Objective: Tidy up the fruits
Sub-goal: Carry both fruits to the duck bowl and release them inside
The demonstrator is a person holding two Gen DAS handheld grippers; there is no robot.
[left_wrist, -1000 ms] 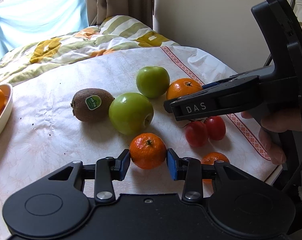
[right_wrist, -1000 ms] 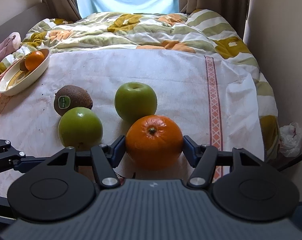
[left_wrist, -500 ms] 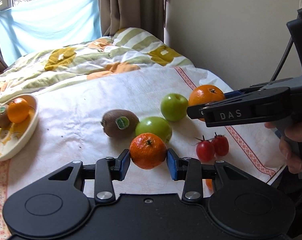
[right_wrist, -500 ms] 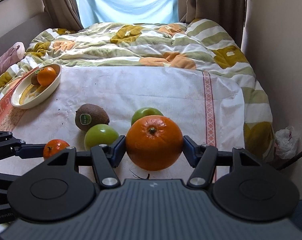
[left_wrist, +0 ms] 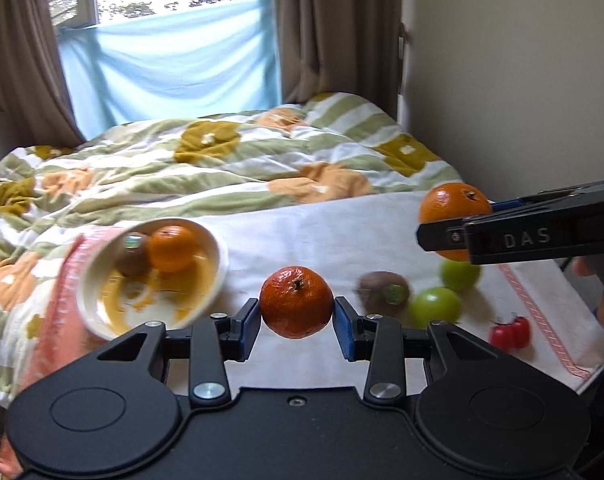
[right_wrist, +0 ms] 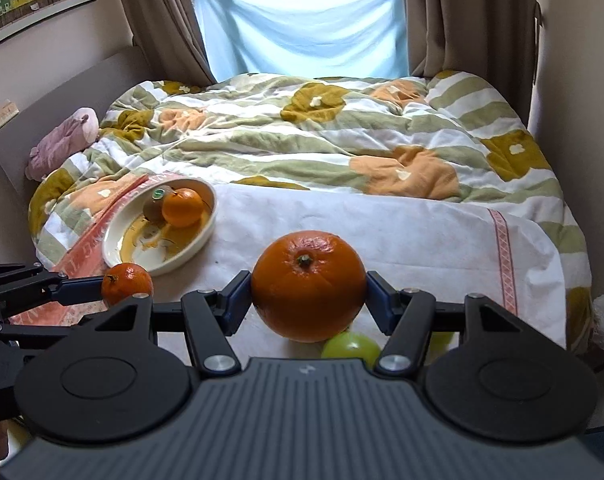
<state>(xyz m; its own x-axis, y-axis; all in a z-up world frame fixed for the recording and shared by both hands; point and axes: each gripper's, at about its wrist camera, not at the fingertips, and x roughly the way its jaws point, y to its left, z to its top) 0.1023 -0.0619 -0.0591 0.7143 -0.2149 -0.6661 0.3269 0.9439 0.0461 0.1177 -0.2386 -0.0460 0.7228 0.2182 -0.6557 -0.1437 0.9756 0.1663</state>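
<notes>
A white cloth (right_wrist: 402, 232) covers the near end of the bed. On its left edge sits a white bowl (right_wrist: 113, 248) holding a kiwi (right_wrist: 155, 206) and an orange – both touching. The right gripper (right_wrist: 308, 294) pinches a large orange (right_wrist: 308, 284) in the air; the left gripper (left_wrist: 296, 312) pinches a mandarin (left_wrist: 296, 302) just right of the bowl.

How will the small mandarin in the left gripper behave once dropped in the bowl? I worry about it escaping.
The mandarin is round, so it will probably roll. The bowl looks tilted on the bedding, so it may drift toward the low side. The raised rim and the orange inside should likely stop it.
</notes>
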